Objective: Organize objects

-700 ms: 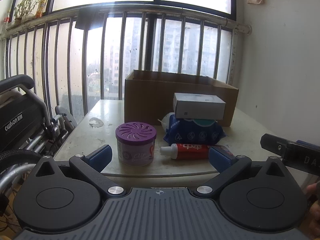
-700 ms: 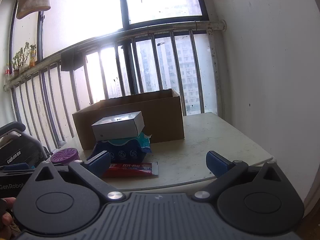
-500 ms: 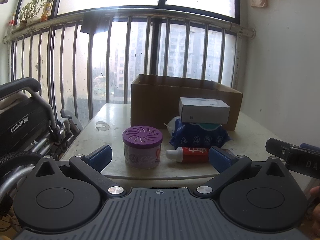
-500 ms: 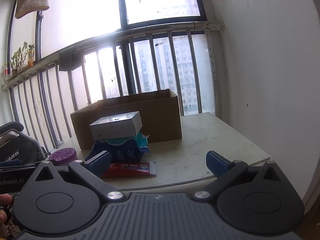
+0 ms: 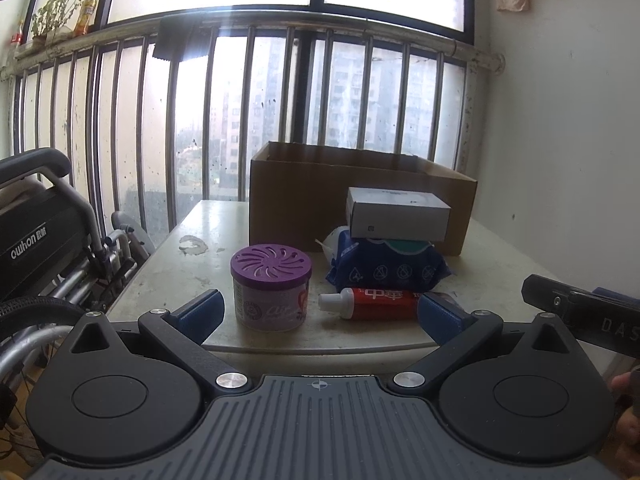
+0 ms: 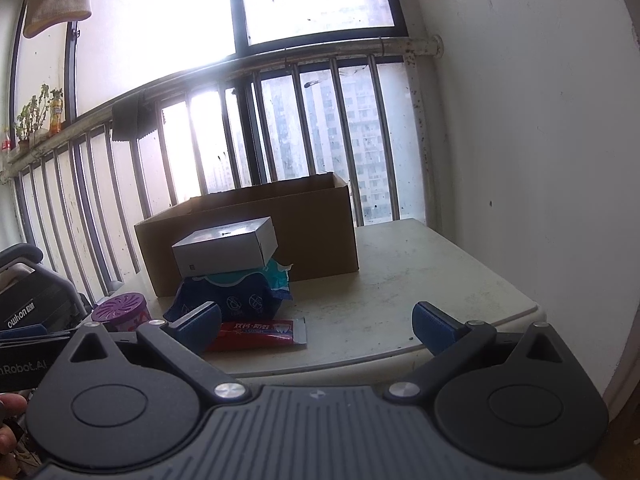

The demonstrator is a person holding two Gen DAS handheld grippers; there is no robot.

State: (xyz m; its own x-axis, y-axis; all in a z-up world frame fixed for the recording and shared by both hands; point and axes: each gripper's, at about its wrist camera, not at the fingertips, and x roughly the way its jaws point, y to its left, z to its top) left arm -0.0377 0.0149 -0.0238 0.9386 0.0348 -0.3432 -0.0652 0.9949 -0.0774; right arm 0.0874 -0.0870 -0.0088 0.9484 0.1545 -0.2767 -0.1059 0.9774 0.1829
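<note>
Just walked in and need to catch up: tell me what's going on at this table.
A person holds a tool in each hand, aimed at a table by the window. Both the left tool and the right tool are open and hold nothing. On the table lie a purple-lidded jar, a red toothpaste tube and a white box stacked on a blue wipes pack, in front of an open cardboard box. Nothing is picked up yet.

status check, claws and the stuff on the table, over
Left claw open, empty. Right claw open, empty, short of the table. Purple can, tube, white box atop blue pack, all outside carton. Nothing blocking.
</note>
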